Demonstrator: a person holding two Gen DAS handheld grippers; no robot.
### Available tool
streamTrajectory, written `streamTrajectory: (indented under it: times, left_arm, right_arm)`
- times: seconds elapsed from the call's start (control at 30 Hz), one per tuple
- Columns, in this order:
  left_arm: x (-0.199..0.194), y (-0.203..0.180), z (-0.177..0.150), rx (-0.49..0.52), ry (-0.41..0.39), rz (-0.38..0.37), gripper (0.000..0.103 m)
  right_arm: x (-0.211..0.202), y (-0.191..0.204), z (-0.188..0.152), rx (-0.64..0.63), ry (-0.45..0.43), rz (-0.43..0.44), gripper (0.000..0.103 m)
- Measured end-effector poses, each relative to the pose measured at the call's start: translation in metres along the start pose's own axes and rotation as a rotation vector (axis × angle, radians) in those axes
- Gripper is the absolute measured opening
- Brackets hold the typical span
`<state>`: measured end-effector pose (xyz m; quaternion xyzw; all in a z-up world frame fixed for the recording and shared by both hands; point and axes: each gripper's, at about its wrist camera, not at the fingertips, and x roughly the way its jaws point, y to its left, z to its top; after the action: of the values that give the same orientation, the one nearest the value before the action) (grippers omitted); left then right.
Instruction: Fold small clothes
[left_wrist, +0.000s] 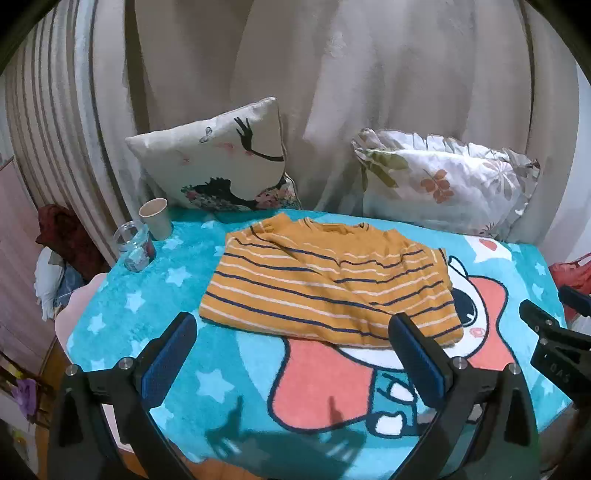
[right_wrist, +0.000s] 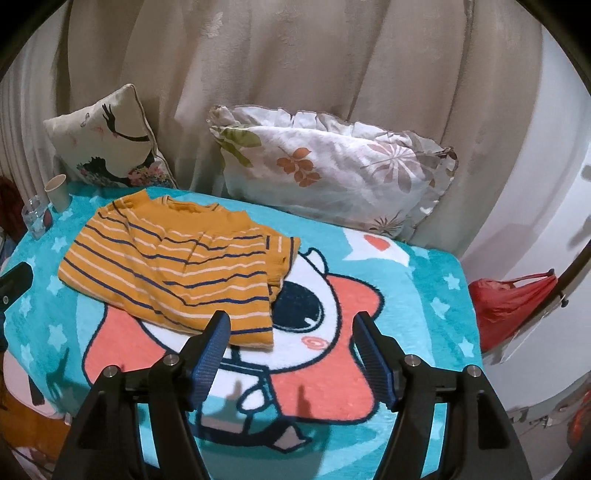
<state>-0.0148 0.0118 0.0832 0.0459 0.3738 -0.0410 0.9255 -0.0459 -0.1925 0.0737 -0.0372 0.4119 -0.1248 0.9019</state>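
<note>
- While both grippers are hovering above the near edge of the turquoise cartoon blanket (left_wrist: 155, 295), the striped orange shirt (left_wrist: 325, 280) is lying folded on it, at the centre of the left wrist frame.
- Left gripper (left_wrist: 295, 354) is showing its fingers (left_wrist: 168, 360) spread wide, nothing between them.
- Right gripper (right_wrist: 291, 354) is likewise holding its fingers (right_wrist: 375, 363) apart and gripping nothing, with the shirt's near corner just beyond them.
- Behind the shirt, a paper cup (left_wrist: 156, 218) and a glass (left_wrist: 135, 245) are standing at left, two pillows (right_wrist: 325, 166) leaning against the curtain.
</note>
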Motion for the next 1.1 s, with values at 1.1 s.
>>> streamTrajectory:
  times: [1.1]
  left_arm:
    - [0.017,-0.02,-0.007,0.021,0.078,-0.019,0.103]
  right_arm:
    - [0.016,-0.011,-0.007,0.01,0.065,0.041,0.076]
